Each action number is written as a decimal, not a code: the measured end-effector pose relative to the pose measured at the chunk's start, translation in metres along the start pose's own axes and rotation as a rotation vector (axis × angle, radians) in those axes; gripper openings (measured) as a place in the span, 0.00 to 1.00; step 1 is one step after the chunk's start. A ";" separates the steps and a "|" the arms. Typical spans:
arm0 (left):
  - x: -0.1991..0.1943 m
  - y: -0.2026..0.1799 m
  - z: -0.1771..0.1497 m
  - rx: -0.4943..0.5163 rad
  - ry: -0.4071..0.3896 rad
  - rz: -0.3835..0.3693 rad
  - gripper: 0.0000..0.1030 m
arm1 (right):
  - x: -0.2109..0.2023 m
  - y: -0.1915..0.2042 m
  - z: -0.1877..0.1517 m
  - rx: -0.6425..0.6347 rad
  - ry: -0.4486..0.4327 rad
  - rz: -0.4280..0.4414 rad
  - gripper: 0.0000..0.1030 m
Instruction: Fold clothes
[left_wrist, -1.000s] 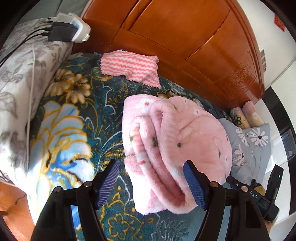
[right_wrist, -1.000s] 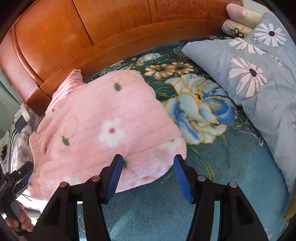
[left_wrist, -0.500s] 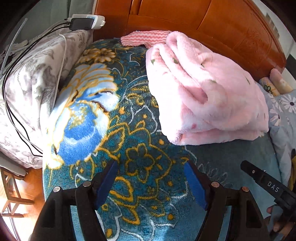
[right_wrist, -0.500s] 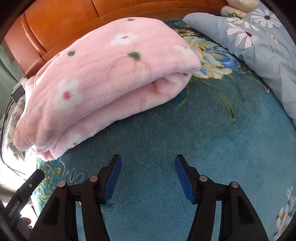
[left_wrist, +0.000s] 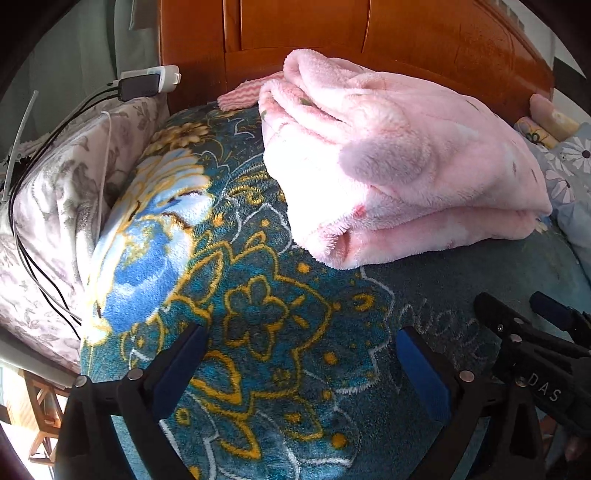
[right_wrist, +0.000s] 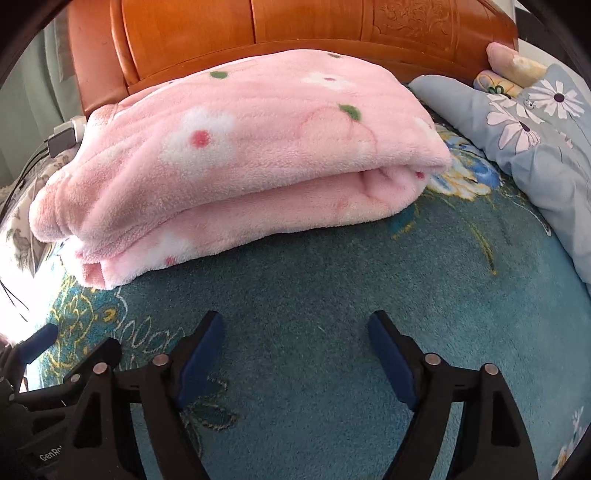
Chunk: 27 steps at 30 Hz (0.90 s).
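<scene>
1. The pink fleece garment (right_wrist: 243, 147) lies folded in thick layers on the bed cover (right_wrist: 332, 295), close to the wooden headboard (right_wrist: 229, 33).
2. The left tongs (left_wrist: 301, 345) are opening, their jaws wide apart; only the teal flowered cover is between them, and the garment is well beyond their tips.
3. The right tongs (right_wrist: 297, 334) are opening too (nothing is held), and they stand apart from the garment's near edge.
4. A grey pillow with daisies (right_wrist: 535, 140) lies to the right of the garment, and a pink striped cloth (left_wrist: 240, 96) shows behind it.
</scene>
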<state>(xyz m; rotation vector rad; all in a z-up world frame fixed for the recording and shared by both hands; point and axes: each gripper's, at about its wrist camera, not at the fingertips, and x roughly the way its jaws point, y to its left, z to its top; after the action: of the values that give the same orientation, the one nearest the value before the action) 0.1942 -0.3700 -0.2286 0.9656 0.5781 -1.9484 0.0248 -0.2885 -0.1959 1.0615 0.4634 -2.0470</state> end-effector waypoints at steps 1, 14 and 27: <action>0.000 0.000 -0.001 -0.002 -0.004 0.000 1.00 | 0.000 0.003 -0.001 -0.014 -0.004 -0.010 0.84; 0.004 -0.003 -0.003 0.001 -0.025 0.003 1.00 | -0.006 0.011 -0.007 0.005 -0.037 -0.065 0.86; 0.002 -0.003 -0.005 0.003 -0.036 0.014 1.00 | -0.006 0.012 -0.004 0.042 -0.016 -0.078 0.98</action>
<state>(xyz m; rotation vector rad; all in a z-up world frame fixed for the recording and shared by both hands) 0.1929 -0.3666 -0.2333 0.9317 0.5471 -1.9509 0.0382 -0.2907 -0.1934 1.0667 0.4618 -2.1403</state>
